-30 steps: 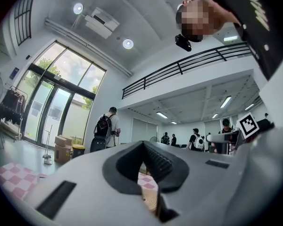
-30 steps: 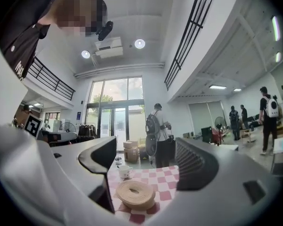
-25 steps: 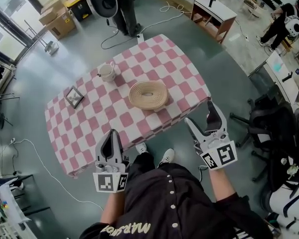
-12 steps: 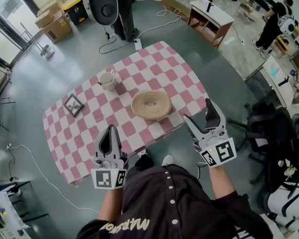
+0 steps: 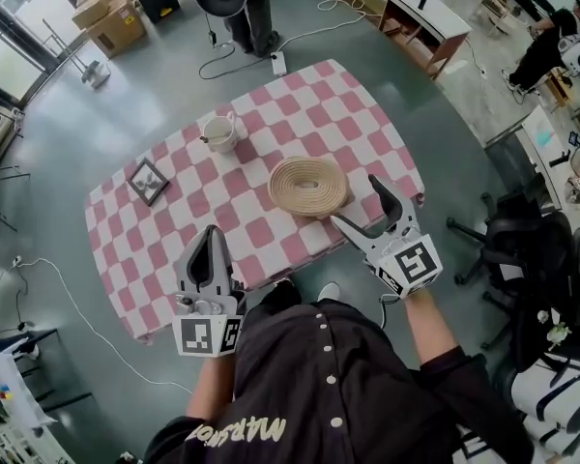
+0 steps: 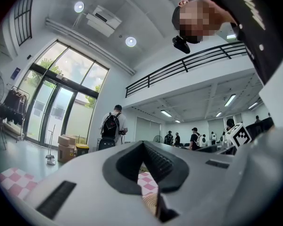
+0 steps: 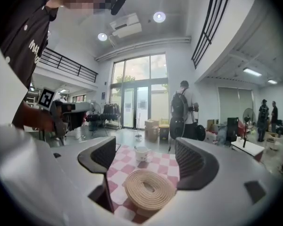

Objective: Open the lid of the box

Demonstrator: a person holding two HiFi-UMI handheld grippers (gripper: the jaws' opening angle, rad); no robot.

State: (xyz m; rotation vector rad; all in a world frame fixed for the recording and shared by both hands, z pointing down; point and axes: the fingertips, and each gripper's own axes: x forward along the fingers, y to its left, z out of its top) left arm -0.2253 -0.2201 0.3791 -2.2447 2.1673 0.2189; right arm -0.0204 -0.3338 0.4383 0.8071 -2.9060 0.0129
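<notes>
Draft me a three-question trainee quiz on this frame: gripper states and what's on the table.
1. True or false: the right gripper is shut on the woven box.
2. Which thing lies nearest the right gripper? A. the cup B. the small frame C. the woven box
3. Fill in: in the left gripper view, the jaws of the left gripper stand ____.

Key:
1. False: its jaws stand apart and short of the box.
2. C
3. together
</notes>
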